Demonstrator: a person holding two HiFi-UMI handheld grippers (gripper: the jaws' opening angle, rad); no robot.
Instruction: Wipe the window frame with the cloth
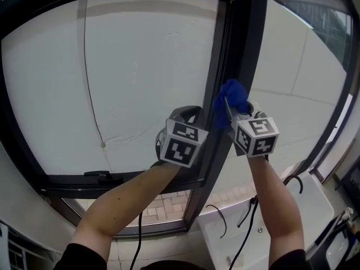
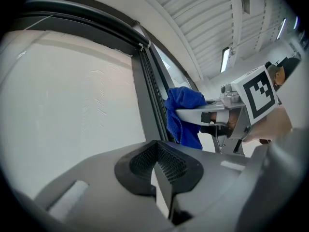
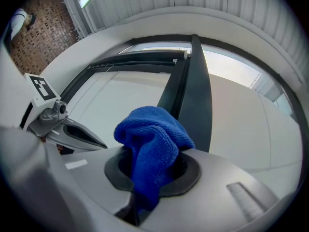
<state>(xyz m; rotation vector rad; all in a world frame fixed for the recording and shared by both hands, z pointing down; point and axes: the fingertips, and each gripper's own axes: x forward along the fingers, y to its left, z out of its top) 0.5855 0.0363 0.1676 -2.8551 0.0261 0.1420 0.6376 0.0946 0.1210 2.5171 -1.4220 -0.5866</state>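
Observation:
A dark vertical window frame bar (image 1: pixel 225 77) runs between two pale panes. My right gripper (image 1: pixel 229 107) is shut on a blue cloth (image 1: pixel 230 97), which presses against that bar at mid height. In the right gripper view the blue cloth (image 3: pixel 152 151) bunches out of the jaws in front of the frame bar (image 3: pixel 195 95). My left gripper (image 1: pixel 188 116) hovers just left of the bar, jaws shut with nothing in them. From the left gripper view the cloth (image 2: pixel 183 115) and the right gripper (image 2: pixel 181 114) show beside the frame bar (image 2: pixel 147 95).
A thin cord (image 1: pixel 90 89) hangs over the left pane. The bottom frame rail (image 1: pixel 112 180) carries a small handle (image 1: pixel 98 175). Below right stands a white box (image 1: pixel 264 224) with cables (image 1: pixel 247 212). Brick paving (image 1: pixel 163 202) shows through the lower pane.

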